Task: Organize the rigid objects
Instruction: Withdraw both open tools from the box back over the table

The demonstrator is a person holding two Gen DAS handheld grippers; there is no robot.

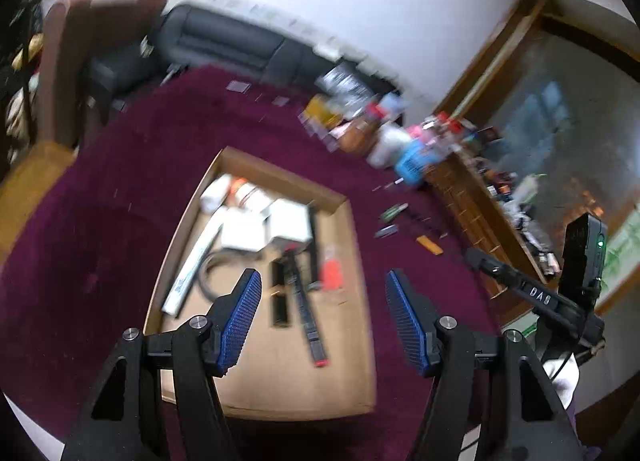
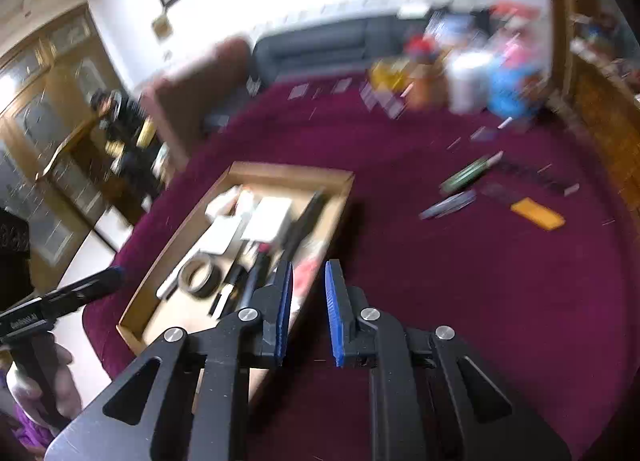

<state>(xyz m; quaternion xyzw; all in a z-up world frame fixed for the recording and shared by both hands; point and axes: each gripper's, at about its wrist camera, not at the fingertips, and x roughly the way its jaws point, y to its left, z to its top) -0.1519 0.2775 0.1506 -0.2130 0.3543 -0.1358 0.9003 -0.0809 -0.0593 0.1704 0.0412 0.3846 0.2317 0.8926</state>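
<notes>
Blue ribbed pads line both pairs of jaws. The left gripper has its jaws spread wide with nothing between them, hanging above a shallow cardboard box that sits on a maroon cloth covering the surface. Just ahead of these jaws, inside the box, lie a long black bar with a red tip, a small red piece, white boxes and a long white strip.

The right gripper has its jaws parted by a narrow gap, holding nothing, over the box's near right edge. To their left in the box is a roll of tape. Well ahead and to the right, on the cloth, lie a green stick, a grey pen-like thing and a flat orange piece. Everything is blurred.
</notes>
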